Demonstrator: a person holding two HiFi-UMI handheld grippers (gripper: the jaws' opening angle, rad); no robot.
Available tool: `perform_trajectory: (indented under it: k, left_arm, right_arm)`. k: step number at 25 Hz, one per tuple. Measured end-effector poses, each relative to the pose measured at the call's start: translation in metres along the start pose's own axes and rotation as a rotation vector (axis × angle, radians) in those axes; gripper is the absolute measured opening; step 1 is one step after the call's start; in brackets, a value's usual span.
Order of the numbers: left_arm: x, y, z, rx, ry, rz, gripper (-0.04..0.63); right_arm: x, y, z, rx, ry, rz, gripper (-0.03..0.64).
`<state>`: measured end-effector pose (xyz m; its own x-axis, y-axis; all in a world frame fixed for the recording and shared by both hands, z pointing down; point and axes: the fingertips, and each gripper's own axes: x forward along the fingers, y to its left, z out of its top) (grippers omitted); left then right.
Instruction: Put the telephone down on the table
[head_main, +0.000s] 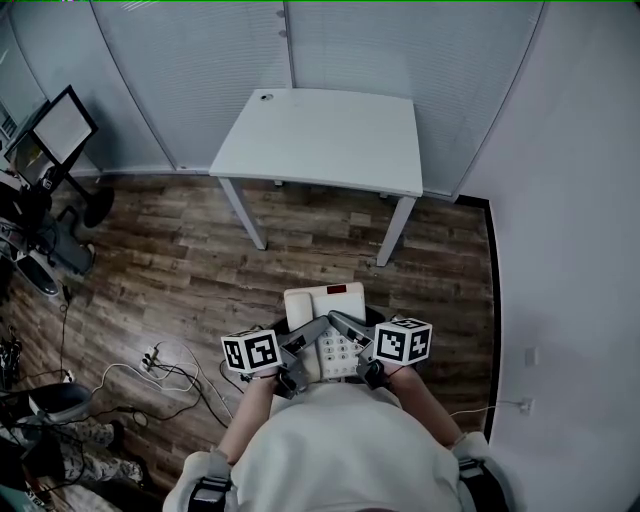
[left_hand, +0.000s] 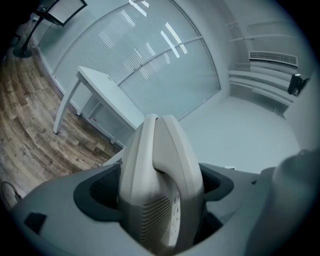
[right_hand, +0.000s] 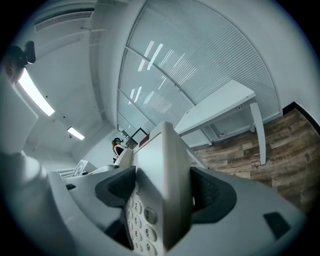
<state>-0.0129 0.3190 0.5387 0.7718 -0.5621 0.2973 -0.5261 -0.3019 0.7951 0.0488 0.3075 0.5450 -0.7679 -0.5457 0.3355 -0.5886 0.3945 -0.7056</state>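
A cream desk telephone (head_main: 328, 322) with a keypad and a red display is held in the air close to the person's chest, above the wooden floor. My left gripper (head_main: 300, 352) is shut on its left side, where the handset (left_hand: 159, 180) lies between the jaws. On the telephone's right edge my right gripper (head_main: 352, 340) is shut, with the keypad (right_hand: 141, 225) showing beside the jaws. The white table (head_main: 322, 140) stands ahead near the glass wall, some way from the telephone, and its top is bare apart from a small round cable hole.
Glass partition walls with blinds run behind the table (left_hand: 102, 92). A white wall (head_main: 570, 230) closes the right side. At the left stand a monitor on a stand (head_main: 60, 130) and office gear. Cables and a power strip (head_main: 160, 365) lie on the floor at lower left.
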Motion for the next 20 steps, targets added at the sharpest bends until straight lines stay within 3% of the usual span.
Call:
perform_trajectory:
  k: [5, 20]
  left_arm:
    - [0.0016, 0.0025, -0.0009, 0.006, 0.001, 0.027, 0.433]
    - [0.0055, -0.0015, 0.0028, 0.017, -0.006, 0.015, 0.433]
  right_arm:
    - [-0.0014, -0.0020, 0.0019, 0.000, 0.007, 0.010, 0.339]
    - [-0.0017, -0.0036, 0.0060, -0.006, -0.010, 0.016, 0.341]
